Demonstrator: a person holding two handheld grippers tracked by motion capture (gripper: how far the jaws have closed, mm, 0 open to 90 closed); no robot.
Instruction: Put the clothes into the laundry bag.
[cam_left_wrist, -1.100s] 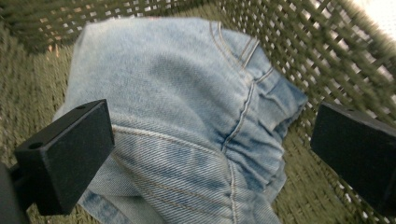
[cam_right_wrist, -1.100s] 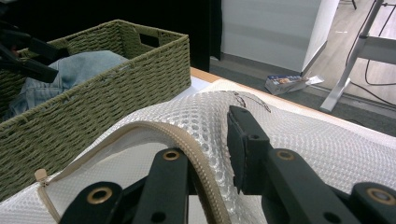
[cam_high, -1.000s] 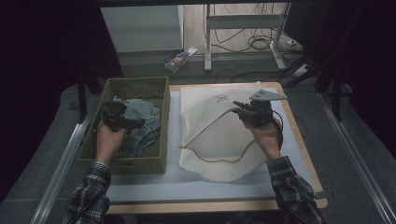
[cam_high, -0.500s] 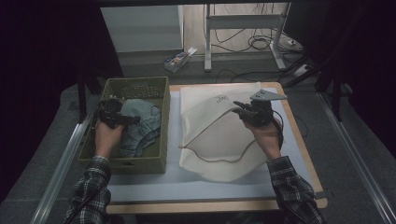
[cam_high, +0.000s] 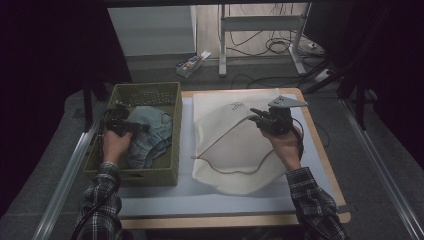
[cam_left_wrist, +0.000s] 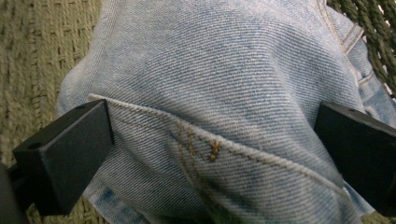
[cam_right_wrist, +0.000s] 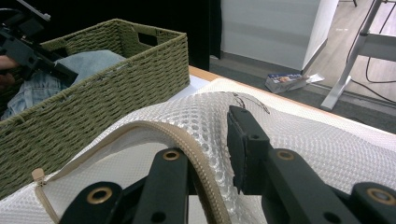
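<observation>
Item: woven green basket (cam_high: 150, 172), left-centre of the high view, on the pale worktop (cam_high: 200, 200). Contents: folded blue denim (cam_high: 150, 132).

Item: my left gripper (cam_high: 131, 127), inside the basket over the denim. In the left gripper view my fingers (cam_left_wrist: 65, 154) stand wide, one at the lower left and one at the right edge of the frame, with a fold of denim and its stitched seam between them; both touch the cloth, not yet pinched together.

Item: white mesh laundry bag (cam_high: 235, 150), centre of the high view, just beside the basket, lying flat with a tan zipper (cam_high: 235, 167) curving across it.

Item: my right gripper (cam_high: 262, 118), above the bag's upper right part. In the right gripper view my fingers (cam_right_wrist: 245, 149) are narrow, holding a raised ridge of mesh at the zipper edge (cam_right_wrist: 187, 135); the lifted mesh hides part of the worktop behind it.

Surroundings: small printed box (cam_high: 190, 64) on the grey floor at upper centre of the high view; white stand legs (cam_high: 295, 50) and loose cables (cam_high: 275, 46) at upper right. The right gripper view shows the basket's weave and handle slot (cam_right_wrist: 147, 33) from the side, and my left gripper (cam_right_wrist: 28, 49) at its upper left.
</observation>
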